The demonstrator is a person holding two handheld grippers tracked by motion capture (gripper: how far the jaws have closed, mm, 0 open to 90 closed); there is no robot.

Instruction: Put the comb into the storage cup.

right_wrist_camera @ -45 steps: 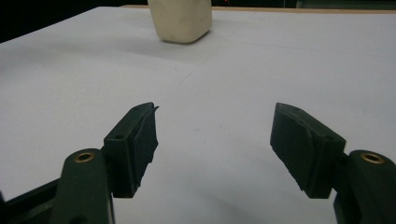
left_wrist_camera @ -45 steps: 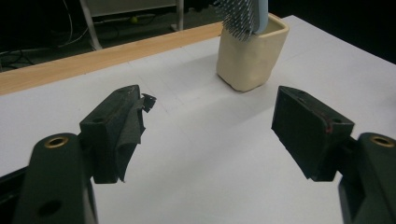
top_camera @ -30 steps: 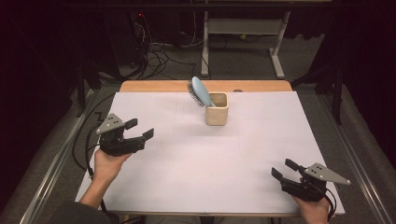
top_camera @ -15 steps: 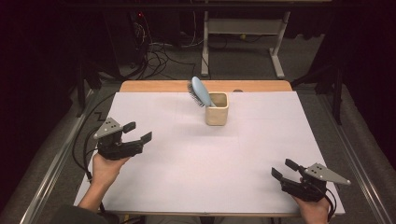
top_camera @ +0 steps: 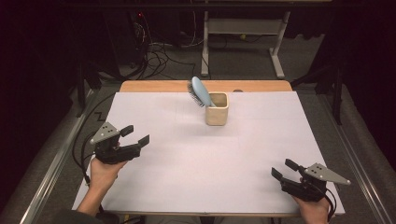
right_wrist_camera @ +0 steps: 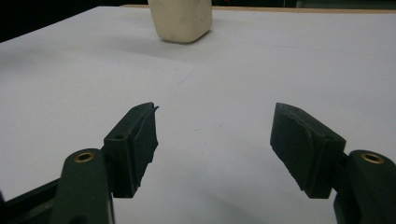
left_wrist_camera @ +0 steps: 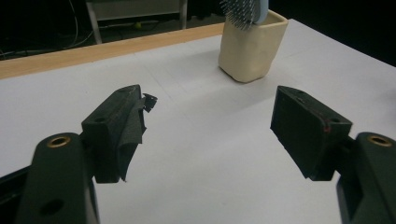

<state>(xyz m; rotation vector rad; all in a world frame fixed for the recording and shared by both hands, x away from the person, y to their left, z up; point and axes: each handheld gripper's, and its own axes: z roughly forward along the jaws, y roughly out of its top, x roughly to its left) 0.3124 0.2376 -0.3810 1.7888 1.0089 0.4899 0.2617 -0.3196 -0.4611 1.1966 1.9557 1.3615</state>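
Note:
A cream square cup [top_camera: 217,109] [left_wrist_camera: 252,45] [right_wrist_camera: 181,19] stands at the back middle of the white table [top_camera: 210,163]. A light blue hairbrush [top_camera: 200,91] [left_wrist_camera: 247,10] leans out of it toward the left, bristles down. My left gripper [top_camera: 135,135] [left_wrist_camera: 212,126] hovers over the table's left side, open and empty, pointing toward the cup. My right gripper [top_camera: 284,169] [right_wrist_camera: 215,140] sits near the front right corner, open with nothing between its fingers. A torn bit of pad hangs from the left gripper's left finger [left_wrist_camera: 122,126].
A wooden strip [top_camera: 205,86] runs along the table's far edge. Behind it stand a metal frame [top_camera: 243,32] and loose cables [top_camera: 159,51] on the floor. Rails [top_camera: 51,163] flank both sides of the table.
My left gripper has drifted back toward the front left, away from the cup. The right gripper has stayed put.

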